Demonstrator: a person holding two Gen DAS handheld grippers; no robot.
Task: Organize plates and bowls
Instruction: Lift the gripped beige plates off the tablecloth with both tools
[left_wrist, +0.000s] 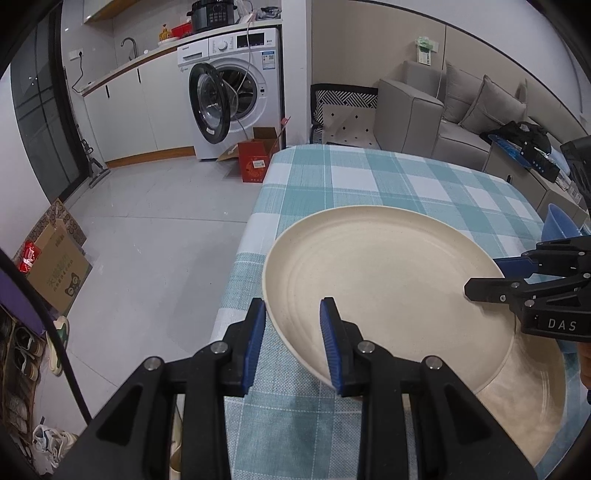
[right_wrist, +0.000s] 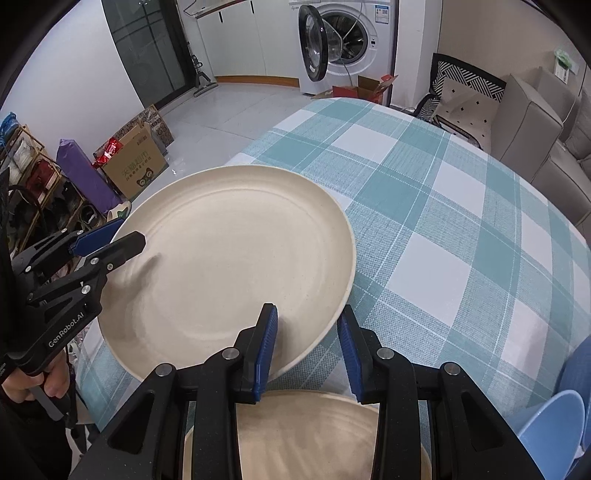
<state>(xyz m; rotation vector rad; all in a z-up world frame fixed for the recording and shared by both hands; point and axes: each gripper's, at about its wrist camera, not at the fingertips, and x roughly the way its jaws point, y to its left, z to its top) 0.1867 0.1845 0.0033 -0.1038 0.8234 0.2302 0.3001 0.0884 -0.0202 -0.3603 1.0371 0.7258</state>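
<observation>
Checked tablecloth (left_wrist: 369, 184) below; both tongs (left_wrist: 293, 341) (right_wrist: 308, 349) clamped on round cream plate (left_wrist: 388, 280) rim.

The top plate (left_wrist: 388, 280) is big, round and cream, with soft rings inside and tiny specks. It is up off the counter (right_wrist: 443, 206) and tilted a little. The left tool (left_wrist: 293, 345) pinches its rim on one side, one blue pad under the rim and one on top. The right tool (right_wrist: 308, 352) pinches the rim on the other side the same way. Right under it lies a second plate (right_wrist: 306, 435), the same cream colour, flat on the counter's blue and white checked cloth. A light blue bowl (right_wrist: 554, 424) sits near the second plate, only partly seen at the edge.
</observation>
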